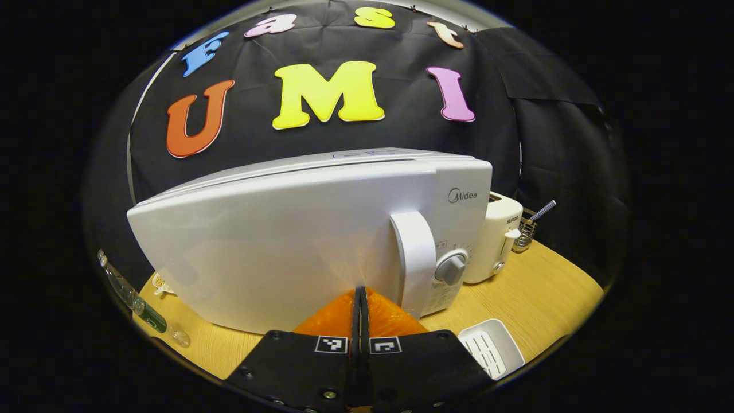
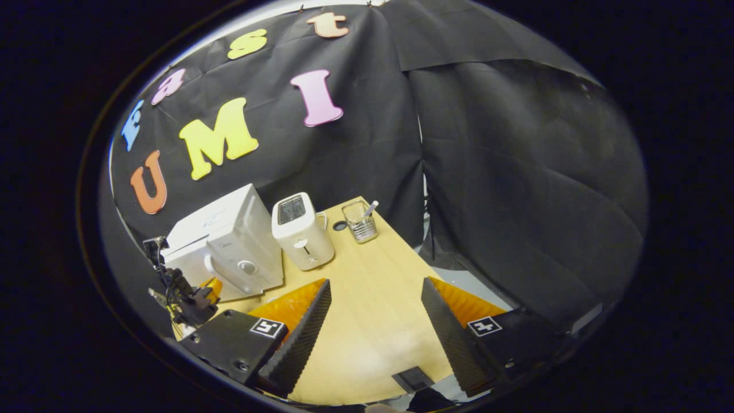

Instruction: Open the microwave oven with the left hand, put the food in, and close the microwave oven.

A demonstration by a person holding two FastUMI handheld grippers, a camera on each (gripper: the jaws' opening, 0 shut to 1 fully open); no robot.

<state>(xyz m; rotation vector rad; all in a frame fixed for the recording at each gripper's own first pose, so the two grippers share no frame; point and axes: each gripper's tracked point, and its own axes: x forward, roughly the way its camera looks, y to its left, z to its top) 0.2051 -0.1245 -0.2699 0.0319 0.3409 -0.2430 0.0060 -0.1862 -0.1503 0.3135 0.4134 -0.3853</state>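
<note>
The white microwave [image 1: 298,229] stands on the wooden table with its door closed. Its curved handle [image 1: 414,261] runs down the door's right side, beside a grey knob [image 1: 451,268]. My left gripper [image 1: 360,290] is shut with nothing between its fingers, its tips at the door just left of the handle. A small white ridged tray [image 1: 493,347] lies on the table to the lower right. In the right gripper view, my right gripper [image 2: 376,282] hangs open over bare table, well right of the microwave [image 2: 229,246], and the left gripper [image 2: 192,301] shows at the microwave's front.
A white toaster [image 1: 496,241] [image 2: 301,229] stands right of the microwave, with a wire holder [image 2: 360,223] behind it. A bottle [image 1: 143,310] lies at the table's left edge. The table's right edge [image 2: 421,261] drops to the floor.
</note>
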